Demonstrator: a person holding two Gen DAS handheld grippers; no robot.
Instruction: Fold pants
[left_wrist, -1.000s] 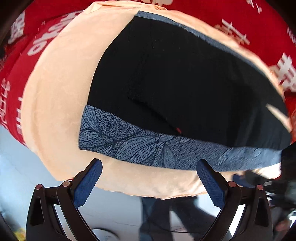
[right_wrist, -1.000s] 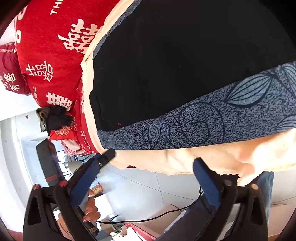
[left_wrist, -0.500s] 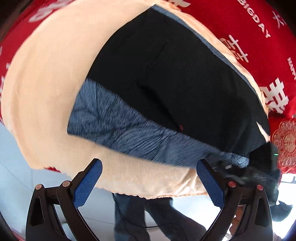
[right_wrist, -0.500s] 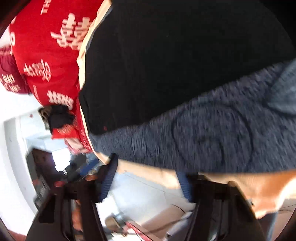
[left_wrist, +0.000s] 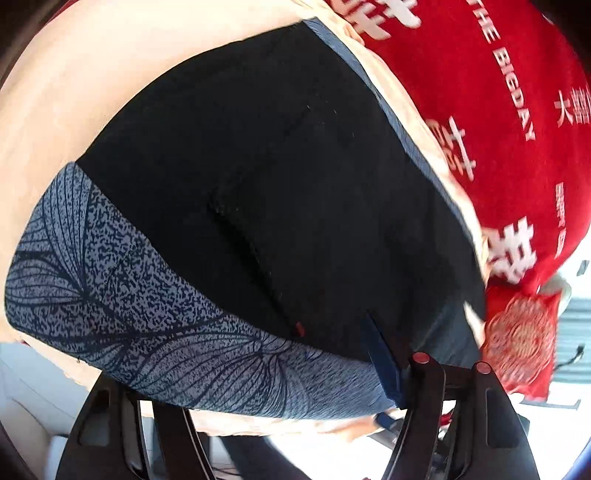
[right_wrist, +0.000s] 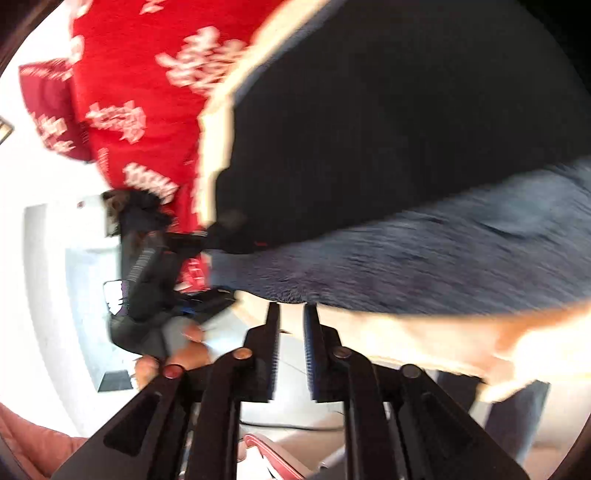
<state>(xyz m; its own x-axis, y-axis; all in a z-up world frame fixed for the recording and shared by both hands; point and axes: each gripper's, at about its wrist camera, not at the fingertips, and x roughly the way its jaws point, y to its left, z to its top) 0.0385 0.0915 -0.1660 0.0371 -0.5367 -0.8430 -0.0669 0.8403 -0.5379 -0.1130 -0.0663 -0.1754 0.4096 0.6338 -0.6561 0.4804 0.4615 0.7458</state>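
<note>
The pants (left_wrist: 280, 177) are black with a blue-grey leaf-print waistband (left_wrist: 140, 317) and lie flat on a peach cloth (left_wrist: 74, 92). In the left wrist view my left gripper (left_wrist: 258, 380) reaches over the waistband; its right finger (left_wrist: 380, 365) lies on the fabric and its left finger is hidden under the band. In the right wrist view, which is blurred, the pants (right_wrist: 369, 129) fill the upper right. My right gripper (right_wrist: 291, 321) has its jaws nearly together at the waistband edge (right_wrist: 424, 266); whether cloth is between them is not clear.
A red bedspread with white lettering (left_wrist: 498, 129) lies under the peach cloth. A red cushion (left_wrist: 517, 343) sits at the bed edge. The other handheld gripper and a hand (right_wrist: 159, 295) show at left in the right wrist view. White floor lies below.
Both grippers moved in onto the waistband. The right gripper's jaws closed from wide open to nearly together. The left gripper's fingers now straddle the band.
</note>
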